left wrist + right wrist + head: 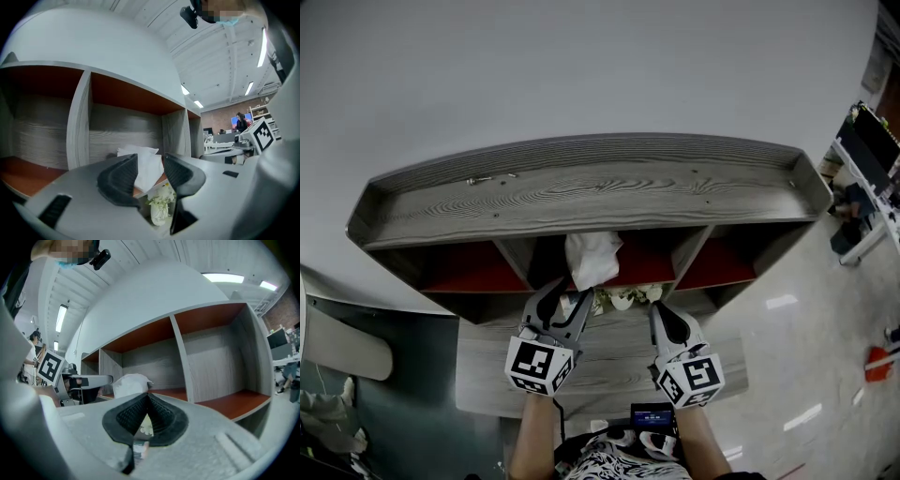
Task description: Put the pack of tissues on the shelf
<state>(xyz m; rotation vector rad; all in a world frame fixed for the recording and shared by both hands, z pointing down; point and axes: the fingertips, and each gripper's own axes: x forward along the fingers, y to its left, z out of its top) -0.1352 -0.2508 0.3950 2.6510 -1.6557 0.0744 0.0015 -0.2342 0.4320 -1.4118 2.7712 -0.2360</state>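
The white pack of tissues (592, 255) stands at the front edge of the middle compartment of the grey wooden shelf (581, 187), on its red floor. My left gripper (570, 292) is just in front of and below the pack. In the left gripper view the jaws (150, 161) stand apart with the pack (145, 166) showing in the gap beyond them, its left part hidden by the left jaw; the pads do not press it. My right gripper (661, 311) hangs to the right of the pack (131, 384), its tips (147, 399) meeting on nothing.
A small white vase of pale flowers (619, 298) sits on the lower board below the middle compartment, between the two grippers. The left and right compartments hold nothing. A black device (652, 415) hangs near the person's body. A rack with equipment (867, 159) stands far right.
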